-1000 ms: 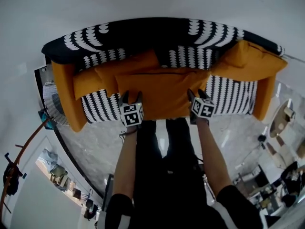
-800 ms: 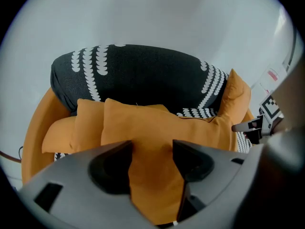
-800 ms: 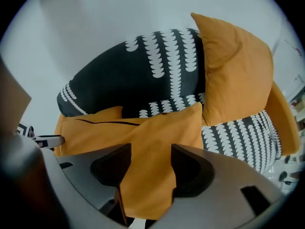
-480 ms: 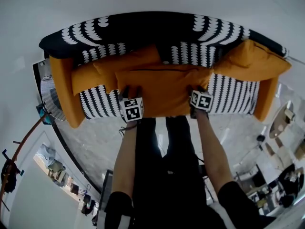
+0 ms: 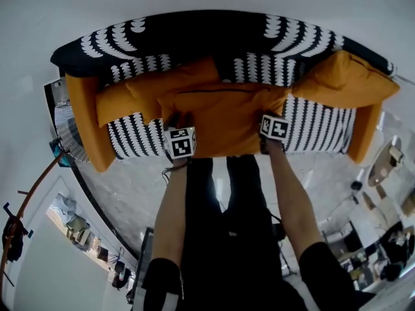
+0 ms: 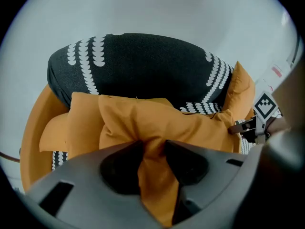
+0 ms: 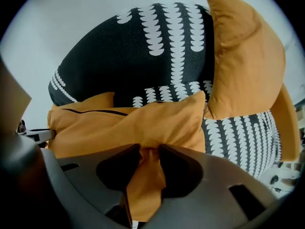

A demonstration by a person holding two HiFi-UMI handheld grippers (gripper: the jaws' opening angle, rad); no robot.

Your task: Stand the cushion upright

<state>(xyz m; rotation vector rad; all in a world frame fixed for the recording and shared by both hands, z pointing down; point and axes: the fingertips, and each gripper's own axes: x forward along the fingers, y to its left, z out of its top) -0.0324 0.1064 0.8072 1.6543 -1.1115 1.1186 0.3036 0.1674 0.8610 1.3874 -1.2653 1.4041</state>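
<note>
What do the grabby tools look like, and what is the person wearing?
The left tool and right tool each have two chunky dark grey jaws. Each carries a white cube printed with black square patterns. The person wears black short sleeves with white bands.

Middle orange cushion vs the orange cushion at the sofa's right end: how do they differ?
Middle cushion lies flat on the seat; right-end cushion leans propped against the sofa. Middle cushion is pinched at its front edge by the left gripper and right gripper, whose jaws have just been closing; right-end cushion is untouched. Both are plain orange.
</note>
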